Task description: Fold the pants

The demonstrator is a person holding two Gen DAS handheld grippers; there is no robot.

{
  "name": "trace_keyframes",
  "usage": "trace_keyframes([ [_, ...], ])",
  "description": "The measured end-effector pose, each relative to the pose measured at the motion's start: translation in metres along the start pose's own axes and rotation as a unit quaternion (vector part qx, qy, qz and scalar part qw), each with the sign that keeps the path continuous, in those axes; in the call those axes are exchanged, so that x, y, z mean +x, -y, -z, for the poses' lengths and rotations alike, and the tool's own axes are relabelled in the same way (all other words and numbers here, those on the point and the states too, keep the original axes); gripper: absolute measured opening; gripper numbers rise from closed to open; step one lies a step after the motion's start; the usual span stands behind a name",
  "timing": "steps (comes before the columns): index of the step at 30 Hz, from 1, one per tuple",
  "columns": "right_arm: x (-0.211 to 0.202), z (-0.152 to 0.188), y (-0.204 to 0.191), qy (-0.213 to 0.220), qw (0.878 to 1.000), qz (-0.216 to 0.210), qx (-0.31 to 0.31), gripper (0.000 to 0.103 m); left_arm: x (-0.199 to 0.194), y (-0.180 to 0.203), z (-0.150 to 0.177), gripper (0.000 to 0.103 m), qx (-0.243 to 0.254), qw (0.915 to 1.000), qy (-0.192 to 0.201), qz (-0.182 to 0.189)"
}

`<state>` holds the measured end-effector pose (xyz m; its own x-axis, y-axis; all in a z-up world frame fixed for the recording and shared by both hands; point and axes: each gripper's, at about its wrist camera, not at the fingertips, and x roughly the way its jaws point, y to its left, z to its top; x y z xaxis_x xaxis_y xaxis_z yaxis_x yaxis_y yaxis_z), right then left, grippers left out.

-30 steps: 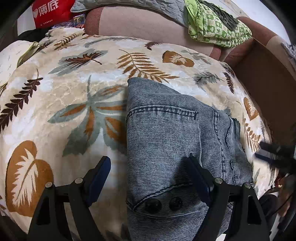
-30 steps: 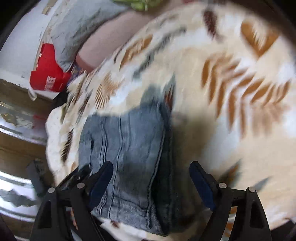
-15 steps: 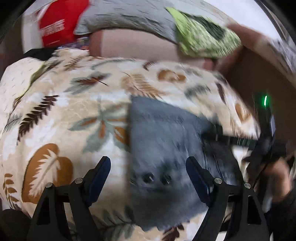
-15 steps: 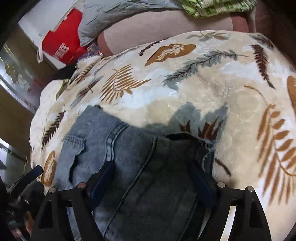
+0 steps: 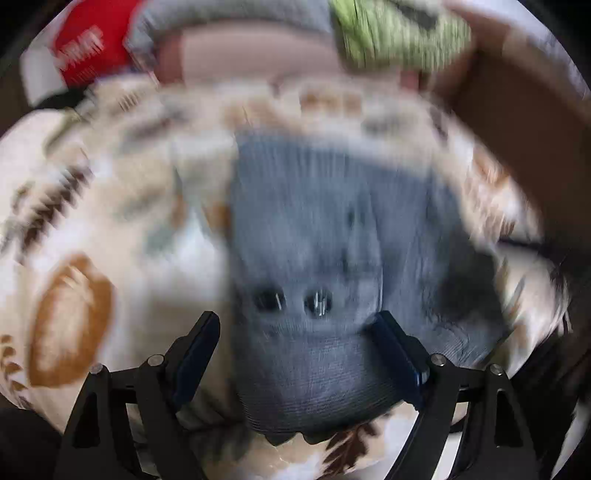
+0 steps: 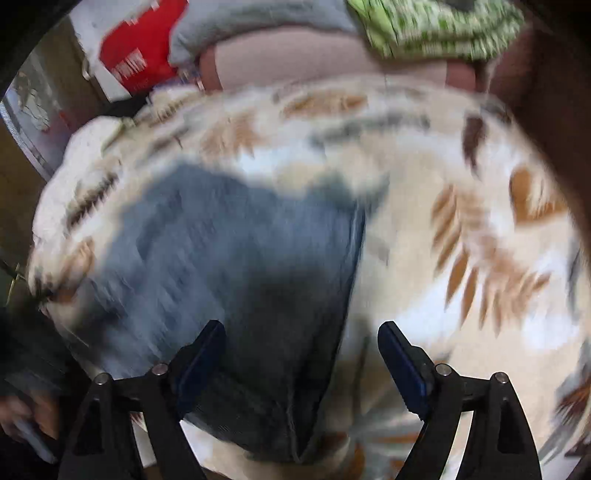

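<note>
The grey-blue jeans (image 5: pixel 325 236) lie folded into a compact stack on the leaf-print blanket (image 5: pixel 110 221). Two dark buttons (image 5: pixel 291 299) show near the stack's near end. My left gripper (image 5: pixel 295 343) is open and empty, its jaws either side of the near end of the jeans and raised off them. In the right wrist view the jeans (image 6: pixel 229 266) lie at centre left. My right gripper (image 6: pixel 301 347) is open and empty over their right edge. Both views are motion-blurred.
A brown-pink sofa back (image 6: pixel 295 59) runs behind the blanket. A green patterned cloth (image 6: pixel 436 26) and a grey quilted cloth (image 5: pixel 229 18) lie on it. A red bag (image 6: pixel 136 55) stands at the back left. A dark brown armrest (image 5: pixel 524 122) rises at right.
Both grippers have pulled back and up from the jeans. The right gripper has left the left wrist view. The right view has swung so the jeans sit further left.
</note>
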<state>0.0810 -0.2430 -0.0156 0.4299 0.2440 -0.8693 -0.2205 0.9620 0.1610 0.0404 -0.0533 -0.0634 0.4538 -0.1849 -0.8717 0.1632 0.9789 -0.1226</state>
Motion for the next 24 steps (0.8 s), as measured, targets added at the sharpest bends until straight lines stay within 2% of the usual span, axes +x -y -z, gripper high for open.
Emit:
trace_keyframes([
  [2, -0.013, -0.038, -0.011, 0.010, 0.999, -0.043, 0.004, 0.087, -0.001, -0.001, 0.003, 0.086, -0.008, 0.9999, 0.012, 0.005],
  [4, -0.009, -0.075, -0.032, -0.002, 0.997, -0.072, -0.007, 0.087, -0.001, 0.001, 0.000, 0.086, 0.004, 0.9999, 0.014, 0.005],
  [5, 0.005, -0.102, -0.053, -0.027, 0.995, -0.087, -0.028, 0.087, 0.000, 0.001, 0.000, 0.086, 0.002, 0.9999, 0.013, 0.007],
  [9, 0.073, -0.164, -0.115, -0.126, 0.983, -0.111, -0.071, 0.087, 0.003, 0.000, 0.000, 0.086, -0.001, 0.9997, 0.016, 0.018],
  [11, 0.116, -0.182, -0.134, -0.175, 0.975, -0.099, -0.091, 0.087, 0.003, -0.004, 0.001, 0.086, -0.003, 0.9996, 0.015, 0.024],
  [13, 0.149, -0.187, -0.141, -0.226, 0.966, -0.087, -0.089, 0.083, 0.004, -0.006, 0.000, 0.087, -0.002, 0.9995, 0.016, 0.028],
  [15, 0.173, -0.183, -0.148, -0.266, 0.955, -0.065, -0.110, 0.027, 0.005, -0.007, 0.000, 0.087, -0.001, 0.9993, 0.018, 0.032],
  [16, 0.178, -0.180, -0.150, -0.272, 0.954, -0.054, -0.119, 0.027, 0.005, -0.007, 0.001, 0.087, -0.003, 0.9992, 0.018, 0.035],
  [19, 0.171, -0.181, -0.146, -0.228, 0.967, -0.024, -0.113, 0.026, 0.005, -0.007, 0.002, 0.087, -0.003, 0.9991, 0.019, 0.038],
  [22, 0.151, -0.182, -0.136, -0.157, 0.984, 0.000, -0.084, 0.028, 0.004, -0.007, 0.003, 0.087, -0.003, 0.9991, 0.022, 0.035],
  [24, 0.126, -0.182, -0.123, -0.109, 0.992, 0.002, -0.057, 0.029, 0.003, -0.008, 0.003, 0.087, -0.005, 0.9991, 0.023, 0.035],
])
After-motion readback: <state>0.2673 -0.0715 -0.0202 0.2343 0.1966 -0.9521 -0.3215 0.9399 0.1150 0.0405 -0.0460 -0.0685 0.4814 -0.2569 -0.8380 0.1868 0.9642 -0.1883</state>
